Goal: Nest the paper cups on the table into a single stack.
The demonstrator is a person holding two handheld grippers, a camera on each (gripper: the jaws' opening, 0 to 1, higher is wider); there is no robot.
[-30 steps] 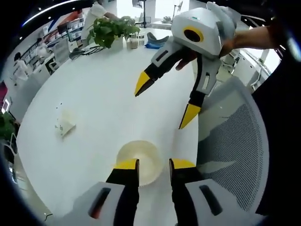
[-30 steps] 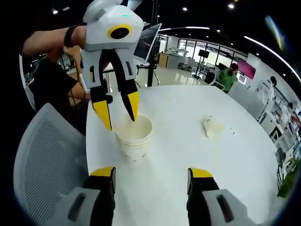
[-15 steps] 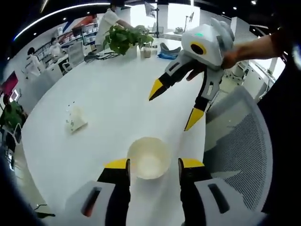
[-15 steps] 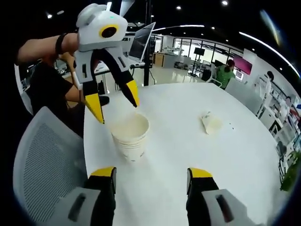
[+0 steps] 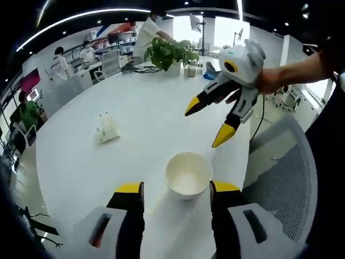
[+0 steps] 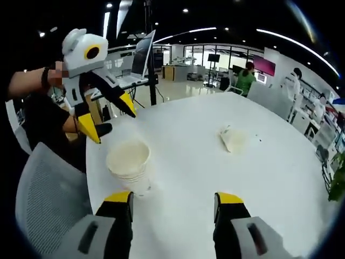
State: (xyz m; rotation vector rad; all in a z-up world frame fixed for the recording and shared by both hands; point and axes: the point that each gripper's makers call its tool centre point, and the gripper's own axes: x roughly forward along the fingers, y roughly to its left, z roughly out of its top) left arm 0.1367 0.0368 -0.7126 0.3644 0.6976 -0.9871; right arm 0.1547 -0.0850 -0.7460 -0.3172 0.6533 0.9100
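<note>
A stack of paper cups (image 5: 188, 175) stands upright on the white table (image 5: 135, 124), near its edge and beside a grey mesh chair (image 5: 280, 183). In the left gripper view the stack sits just beyond the left gripper (image 5: 177, 189), whose yellow-tipped fingers (image 5: 129, 189) are spread apart and hold nothing. The right gripper (image 5: 211, 120) hangs above the table past the stack, held by a hand (image 5: 268, 82), its fingers also apart and empty. A crumpled cup (image 5: 108, 130) lies on its side well apart from the stack, further along the table. A potted plant (image 5: 170, 52) stands at the far end. In the right gripper view the stack (image 6: 128, 163) is at the left, below the left gripper (image 6: 108, 120), and the crumpled cup (image 6: 233, 139) lies far off
</note>
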